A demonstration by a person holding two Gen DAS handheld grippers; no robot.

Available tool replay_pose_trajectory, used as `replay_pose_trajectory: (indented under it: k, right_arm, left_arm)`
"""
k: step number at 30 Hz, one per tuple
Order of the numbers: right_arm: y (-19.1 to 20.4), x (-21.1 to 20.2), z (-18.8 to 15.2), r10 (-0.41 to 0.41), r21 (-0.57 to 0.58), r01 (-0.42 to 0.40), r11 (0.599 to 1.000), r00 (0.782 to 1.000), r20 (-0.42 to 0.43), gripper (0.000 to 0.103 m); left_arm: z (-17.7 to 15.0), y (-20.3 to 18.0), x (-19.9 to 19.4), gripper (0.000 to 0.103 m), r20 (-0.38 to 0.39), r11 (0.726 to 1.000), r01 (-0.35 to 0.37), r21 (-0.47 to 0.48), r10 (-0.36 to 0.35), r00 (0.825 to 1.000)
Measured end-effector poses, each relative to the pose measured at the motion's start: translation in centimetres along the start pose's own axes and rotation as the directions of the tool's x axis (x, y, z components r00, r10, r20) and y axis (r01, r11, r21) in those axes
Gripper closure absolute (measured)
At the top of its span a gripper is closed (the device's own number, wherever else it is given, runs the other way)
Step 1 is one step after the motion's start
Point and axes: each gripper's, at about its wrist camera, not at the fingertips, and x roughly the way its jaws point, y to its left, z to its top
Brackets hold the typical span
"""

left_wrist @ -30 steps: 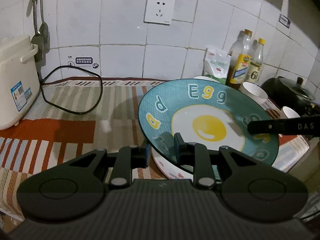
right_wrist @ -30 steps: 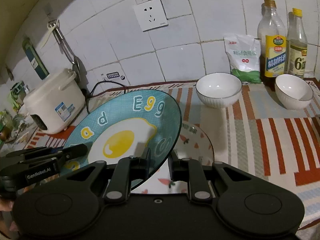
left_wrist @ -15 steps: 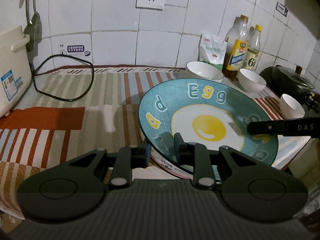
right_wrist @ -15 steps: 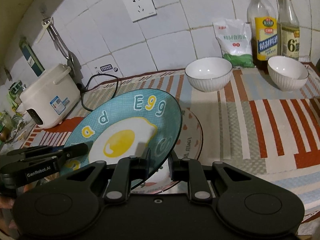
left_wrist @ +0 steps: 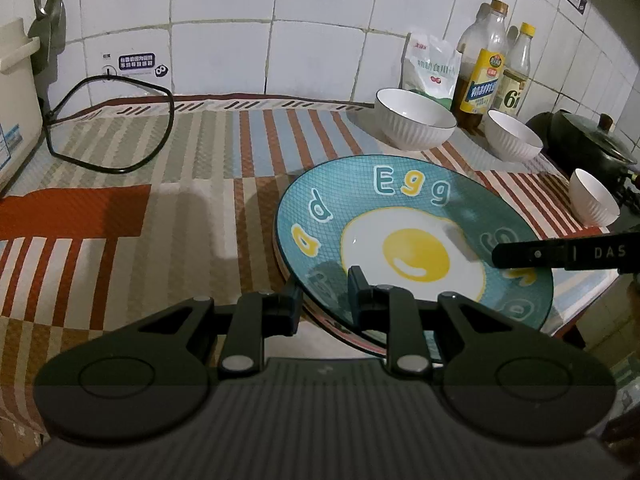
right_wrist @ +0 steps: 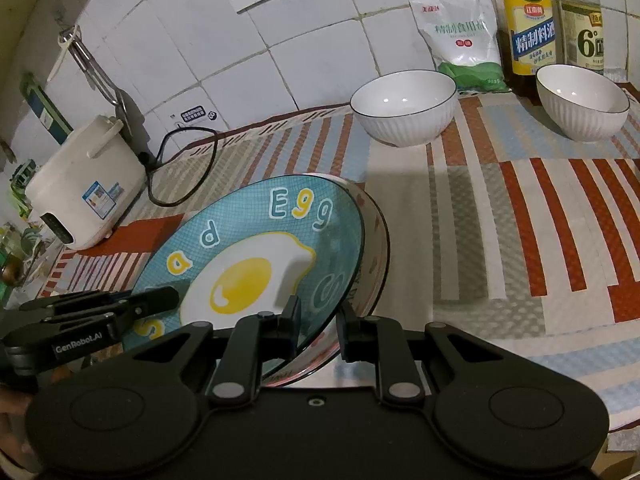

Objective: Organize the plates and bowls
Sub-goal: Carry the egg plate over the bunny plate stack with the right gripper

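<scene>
A blue plate with a fried-egg picture and the word "Egg" [left_wrist: 412, 236] [right_wrist: 256, 264] is held by both grippers. My left gripper [left_wrist: 324, 296] is shut on its near-left rim. My right gripper [right_wrist: 318, 318] is shut on its opposite rim and shows as a black finger [left_wrist: 560, 254] in the left wrist view. The blue plate sits almost down on a white patterned plate [right_wrist: 376, 240] [left_wrist: 340, 330] on the striped cloth. Two white ribbed bowls [right_wrist: 404, 108] [right_wrist: 582, 102] stand at the back, and a small white bowl [left_wrist: 594, 204] at the far right.
A white rice cooker [right_wrist: 80, 184] with a looped black cord [left_wrist: 108, 128] stands at the left. A salt bag [right_wrist: 460, 36] and two bottles [right_wrist: 528, 24] stand against the tiled wall. A dark lidded pot [left_wrist: 588, 144] is at the right. The counter's front edge [left_wrist: 588, 308] runs just right of the plates.
Both grippers have lowered the blue plate onto the white patterned plate, which is now nearly covered. Both views have tilted down towards the counter.
</scene>
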Motion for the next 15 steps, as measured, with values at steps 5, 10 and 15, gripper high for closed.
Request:
replay_pose_trajectory:
  k: [5, 10, 15]
  right_arm:
    - [0.2, 0.3, 0.2, -0.003, -0.019, 0.002, 1.0, 1.0, -0.01, 0.08]
    - [0.5, 0.5, 0.2, -0.011, -0.062, 0.01, 0.998, 1.0, -0.014, 0.079]
    - [1.1, 0.8, 0.1, -0.032, -0.128, 0.031, 0.991, 0.999, -0.007, 0.077]
  left_arm:
    - [0.1, 0.1, 0.2, 0.081, -0.004, 1.0, 0.0, -0.006, 0.0, 1.0]
    - [0.0, 0.6, 0.4, 0.081, -0.011, 1.0, 0.002, -0.019, -0.002, 1.0]
    - [-0.6, 1.3, 0.6, 0.081, -0.009, 0.999, 0.017, -0.043, -0.017, 1.0]
